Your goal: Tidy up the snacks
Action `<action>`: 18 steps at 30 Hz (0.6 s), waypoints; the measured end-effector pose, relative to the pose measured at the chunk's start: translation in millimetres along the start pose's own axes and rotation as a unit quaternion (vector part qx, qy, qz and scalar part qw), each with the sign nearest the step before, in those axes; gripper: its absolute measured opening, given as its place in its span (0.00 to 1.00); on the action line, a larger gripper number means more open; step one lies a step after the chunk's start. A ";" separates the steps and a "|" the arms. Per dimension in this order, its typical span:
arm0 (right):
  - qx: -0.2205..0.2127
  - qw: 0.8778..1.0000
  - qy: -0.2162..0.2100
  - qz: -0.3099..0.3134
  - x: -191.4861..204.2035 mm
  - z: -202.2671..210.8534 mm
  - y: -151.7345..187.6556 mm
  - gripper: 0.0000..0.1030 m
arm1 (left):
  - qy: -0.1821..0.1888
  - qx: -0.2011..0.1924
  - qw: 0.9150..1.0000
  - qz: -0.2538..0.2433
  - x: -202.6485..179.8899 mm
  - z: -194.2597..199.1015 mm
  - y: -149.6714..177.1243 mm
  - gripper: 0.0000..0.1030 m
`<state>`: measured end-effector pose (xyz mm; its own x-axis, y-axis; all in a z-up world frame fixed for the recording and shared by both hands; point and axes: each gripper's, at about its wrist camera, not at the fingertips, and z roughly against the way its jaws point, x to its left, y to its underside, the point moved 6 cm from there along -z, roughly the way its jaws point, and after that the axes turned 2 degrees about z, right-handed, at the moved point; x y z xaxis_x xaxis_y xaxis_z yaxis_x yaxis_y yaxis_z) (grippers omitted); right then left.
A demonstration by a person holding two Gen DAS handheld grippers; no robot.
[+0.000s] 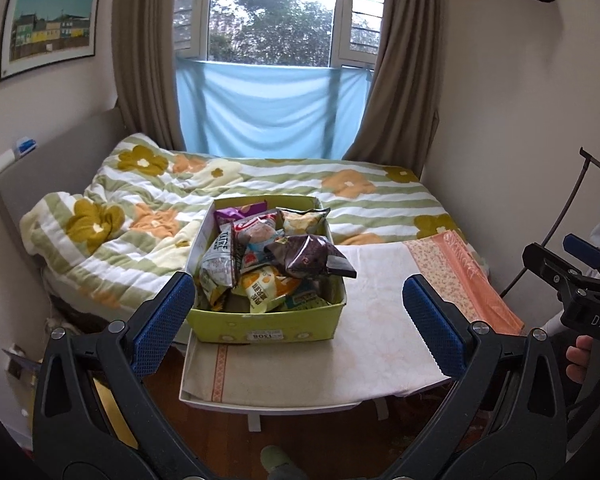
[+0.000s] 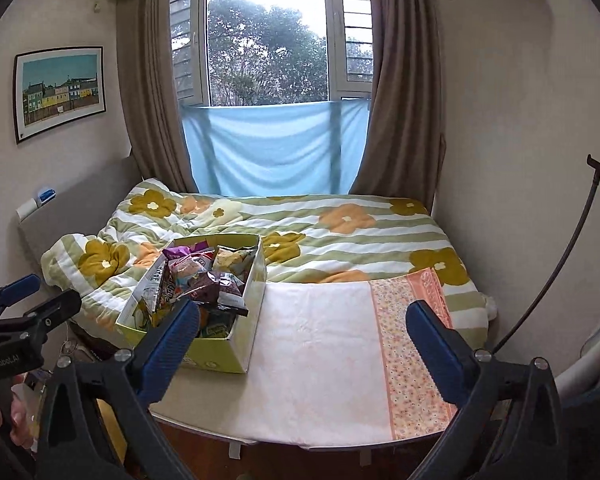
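Observation:
A yellow-green cardboard box [image 1: 268, 326] [image 2: 216, 354] sits on the left part of a small cloth-covered table [image 1: 380, 344] [image 2: 320, 360]. It is heaped with several snack bags; a dark brown bag [image 1: 310, 258] [image 2: 216, 290] lies on top. My left gripper [image 1: 298, 320] is open, held back from the box with nothing between its blue pads. My right gripper [image 2: 302, 340] is open too, held back over the table's near edge to the right of the box, empty. Each gripper shows at the edge of the other's view.
A bed with a green-striped flowered quilt [image 1: 260, 188] [image 2: 340, 224] lies behind the table, under a curtained window [image 2: 266, 44]. An orange-patterned cloth strip [image 2: 412, 352] covers the table's right side. A dark stand [image 2: 556, 272] rises at the right wall. Wooden floor [image 1: 300, 432] shows below.

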<state>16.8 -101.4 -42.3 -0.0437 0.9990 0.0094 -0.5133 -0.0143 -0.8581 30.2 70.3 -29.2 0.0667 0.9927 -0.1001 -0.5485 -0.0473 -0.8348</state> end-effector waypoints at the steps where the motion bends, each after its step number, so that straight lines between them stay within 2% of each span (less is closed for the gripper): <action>1: -0.002 1.000 0.000 -0.001 -0.9 2.8 0.9 1.00 | -0.001 -0.002 1.000 -0.003 -1.4 2.6 0.7 1.00; 18: -0.016 1.000 -0.002 -0.001 5.0 11.1 -1.0 1.00 | -0.004 -0.022 1.000 -0.019 -9.1 13.9 -6.1 1.00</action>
<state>7.6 -96.9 -35.7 -0.0459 0.9989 0.0123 -0.4852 -0.0115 -0.8743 21.3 63.0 -15.7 0.0805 0.9948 -0.0632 -0.5084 -0.0135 -0.8610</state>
